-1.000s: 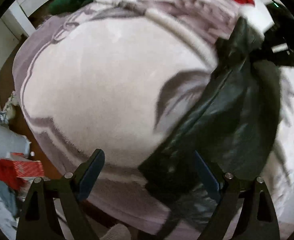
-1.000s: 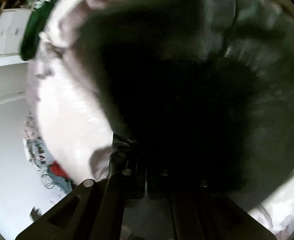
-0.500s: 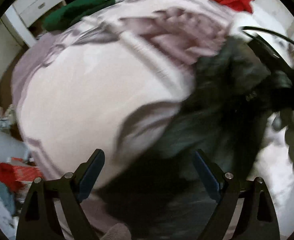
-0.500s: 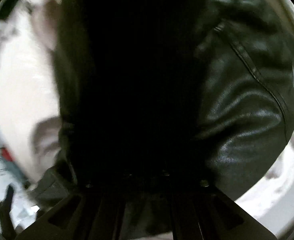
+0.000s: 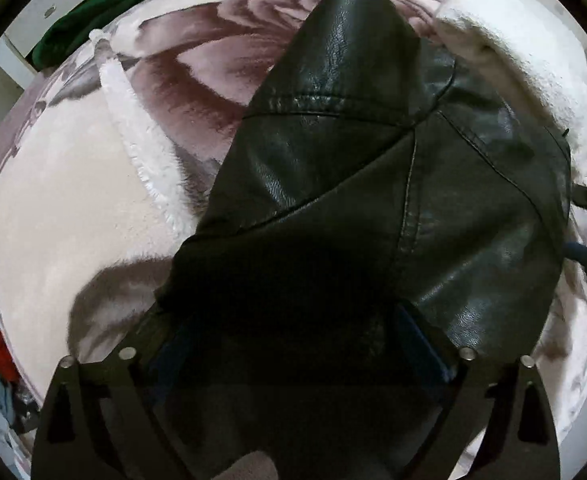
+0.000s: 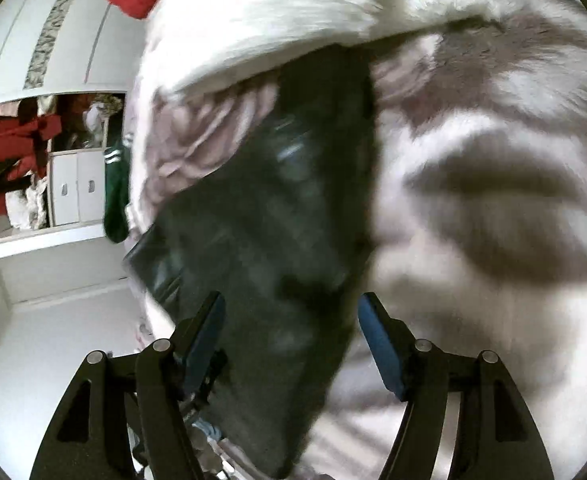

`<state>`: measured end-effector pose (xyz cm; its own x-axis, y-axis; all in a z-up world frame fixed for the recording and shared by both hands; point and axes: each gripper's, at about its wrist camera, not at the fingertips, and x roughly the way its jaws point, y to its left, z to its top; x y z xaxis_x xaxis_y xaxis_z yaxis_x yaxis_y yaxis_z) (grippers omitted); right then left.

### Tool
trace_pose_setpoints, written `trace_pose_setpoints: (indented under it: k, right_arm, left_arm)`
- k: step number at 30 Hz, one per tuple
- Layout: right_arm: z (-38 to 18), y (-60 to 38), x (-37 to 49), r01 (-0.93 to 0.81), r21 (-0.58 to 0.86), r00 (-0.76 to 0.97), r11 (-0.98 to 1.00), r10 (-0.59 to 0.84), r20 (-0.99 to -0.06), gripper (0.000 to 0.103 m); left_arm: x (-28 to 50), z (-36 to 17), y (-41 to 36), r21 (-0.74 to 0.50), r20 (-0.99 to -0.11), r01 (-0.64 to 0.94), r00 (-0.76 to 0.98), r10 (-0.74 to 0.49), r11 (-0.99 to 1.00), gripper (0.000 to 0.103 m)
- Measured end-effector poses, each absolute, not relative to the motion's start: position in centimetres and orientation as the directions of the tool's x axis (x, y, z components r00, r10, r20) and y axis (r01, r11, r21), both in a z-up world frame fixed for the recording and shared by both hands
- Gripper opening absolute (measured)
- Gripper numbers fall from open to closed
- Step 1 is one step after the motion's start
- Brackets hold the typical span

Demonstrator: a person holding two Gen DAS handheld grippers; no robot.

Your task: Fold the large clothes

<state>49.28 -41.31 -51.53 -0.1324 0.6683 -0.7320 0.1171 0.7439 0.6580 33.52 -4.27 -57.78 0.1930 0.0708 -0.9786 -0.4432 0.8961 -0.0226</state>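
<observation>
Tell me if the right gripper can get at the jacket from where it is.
Probably yes. The right gripper is open, and the black jacket lies straight ahead between its fingers on the blanket, with nothing over it. The view is blurred, so contact is unclear.

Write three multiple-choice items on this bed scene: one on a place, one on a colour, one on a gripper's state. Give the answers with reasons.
1. Where does the black leather jacket lie?
A. on the pale fleece blanket with mauve flower print
B. on a hanger
C. in a drawer

2. What colour is the striped-cuff garment at the blanket's far edge?
A. yellow
B. dark green
C. blue

3. How does the right gripper stand?
A. shut on the jacket
B. out of view
C. open

Answers: 1 A, blanket shows all around it; 2 B, green with white stripes; 3 C, blue pads stand wide apart.
</observation>
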Motion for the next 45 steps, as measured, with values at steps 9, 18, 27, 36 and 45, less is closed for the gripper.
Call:
trace_pose_setpoints:
  k: [9, 18, 27, 36, 45]
  right_arm:
    - [-59.1, -33.6, 53.2, 0.058, 0.811, -0.189, 0.583, 0.804, -0.564, 0.029]
    - [-53.4, -46.2, 41.6, 0.415, 0.812, 0.178, 0.409, 0.839, -0.514, 0.015]
    - [-47.8, -50.7, 36.8, 0.358, 0.32, -0.119, 0.877, 0.383, -0.916, 0.049]
    - [-38.6, -40.0, 42.2, -0.028, 0.244, 0.005, 0.969, 0.244, -0.97, 0.05]
    - [-53.6, -25.9, 44.7, -0.217, 0.19, -0.404, 0.957, 0.089, -0.91, 0.05]
  left_arm:
    - [32.8, -58.1, -2.8, -0.059, -0.972, -0.404, 0.231, 0.04, 0.913, 0.103]
    - [32.9, -55.8, -4.5, -0.131, -0.969, -0.144, 0.226, -0.097, 0.981, 0.103]
    - [28.0, -54.8, -4.1, 0.073, -0.972, -0.297, 0.191, 0.134, 0.952, 0.103]
    - [29.0, -58.4, -2.1, -0.005, -0.982, -0.382, 0.177, 0.068, 0.924, 0.103]
    - [30.1, -60.2, 1.0, -0.056, -0.984, -0.366, 0.18, 0.011, 0.929, 0.103]
